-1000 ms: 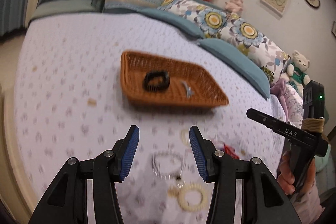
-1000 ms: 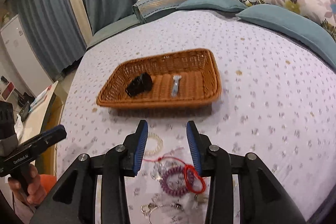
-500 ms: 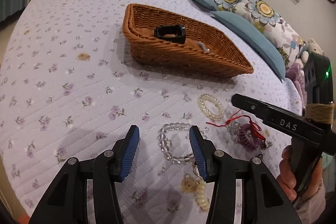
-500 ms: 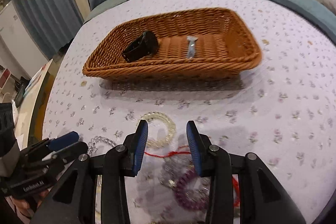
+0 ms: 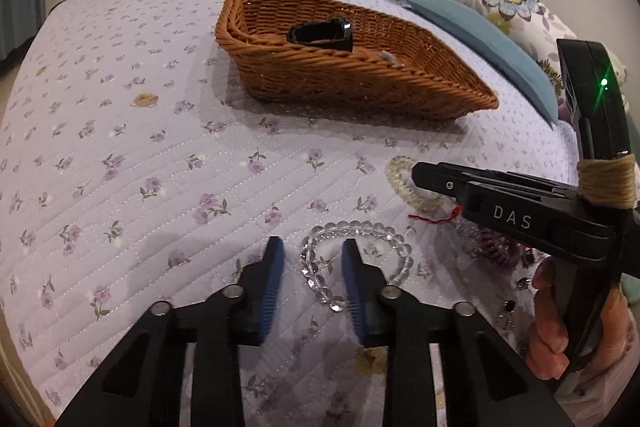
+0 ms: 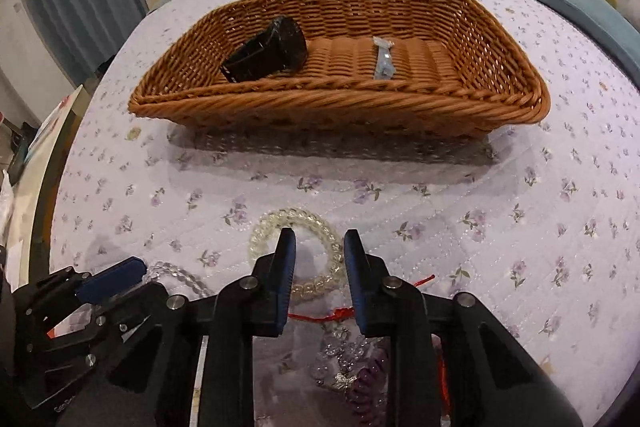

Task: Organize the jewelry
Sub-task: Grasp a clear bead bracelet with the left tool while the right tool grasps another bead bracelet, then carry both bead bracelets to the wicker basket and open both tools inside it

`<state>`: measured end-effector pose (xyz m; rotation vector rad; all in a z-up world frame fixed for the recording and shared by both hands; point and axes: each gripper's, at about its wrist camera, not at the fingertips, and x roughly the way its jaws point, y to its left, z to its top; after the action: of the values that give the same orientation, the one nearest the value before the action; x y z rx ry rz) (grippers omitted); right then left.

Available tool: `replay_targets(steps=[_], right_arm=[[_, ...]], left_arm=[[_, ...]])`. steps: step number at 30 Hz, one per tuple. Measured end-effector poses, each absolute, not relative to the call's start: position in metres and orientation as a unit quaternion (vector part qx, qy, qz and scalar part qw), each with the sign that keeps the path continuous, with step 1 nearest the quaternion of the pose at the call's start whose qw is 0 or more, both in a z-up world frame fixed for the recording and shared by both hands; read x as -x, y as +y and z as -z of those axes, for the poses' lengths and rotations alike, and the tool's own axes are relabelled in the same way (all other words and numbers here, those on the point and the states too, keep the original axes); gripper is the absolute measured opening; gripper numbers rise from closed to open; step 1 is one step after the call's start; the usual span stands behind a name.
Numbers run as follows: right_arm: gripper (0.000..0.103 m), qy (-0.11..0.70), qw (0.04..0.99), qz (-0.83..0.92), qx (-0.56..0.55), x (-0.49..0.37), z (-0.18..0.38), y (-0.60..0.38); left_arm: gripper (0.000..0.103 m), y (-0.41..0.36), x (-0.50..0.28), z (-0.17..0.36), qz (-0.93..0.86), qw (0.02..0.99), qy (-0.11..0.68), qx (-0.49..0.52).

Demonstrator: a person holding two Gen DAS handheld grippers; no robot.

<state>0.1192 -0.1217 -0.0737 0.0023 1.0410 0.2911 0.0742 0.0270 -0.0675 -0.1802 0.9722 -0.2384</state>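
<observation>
A brown wicker basket [image 5: 400, 95] [image 6: 360, 107] sits on the quilted bed and holds a black watch [image 5: 320, 34] [image 6: 268, 53] and a small silver clip [image 6: 383, 58]. My left gripper [image 5: 314, 267] is open, its jaws straddling the left side of a clear bead bracelet [image 5: 376, 229] on the quilt. My right gripper [image 6: 319, 255] is open, its jaws straddling the right side of a pale yellowish bead bracelet [image 6: 280, 221] [image 5: 396, 179]. A red string [image 6: 320, 315], a purple coil tie [image 6: 366, 379] and small charms lie under the right gripper.
The lavender floral quilt [image 5: 140, 167] spreads to the left. Blue and flowered pillows [image 5: 460, 15] lie behind the basket. The right gripper's body and the hand holding it [image 5: 560, 227] fill the right of the left wrist view. The bed's left edge [image 6: 48, 195] drops beside furniture.
Both grippers have come down closer to the quilt. The left now straddles the clear bracelet, the right now straddles the yellowish bracelet. Both jaws have narrowed slightly.
</observation>
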Motion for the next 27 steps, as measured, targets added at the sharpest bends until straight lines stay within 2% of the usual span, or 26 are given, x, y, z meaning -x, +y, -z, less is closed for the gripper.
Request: replay_targets(steps=[5,7,27], right_arm=[[0.014,0.498,0.856,-0.139,0.015,-0.120,0.078,-0.115],[0.013,0.495,0.857,-0.139,0.023,-0.119,0.078,-0.110],[0.011,0.441,0.876,-0.195,-0.004,-0.097,0.037,-0.113]], left_arm=[[0.027,0.021,-0.072,0.067,0.118,0.875,0.465,0.069],[0.008,0.017,-0.073,0.069,0.120,0.873,0.468,0.061],[0.008,0.036,-0.061,0.050,0.138,0.888,0.426,0.105]])
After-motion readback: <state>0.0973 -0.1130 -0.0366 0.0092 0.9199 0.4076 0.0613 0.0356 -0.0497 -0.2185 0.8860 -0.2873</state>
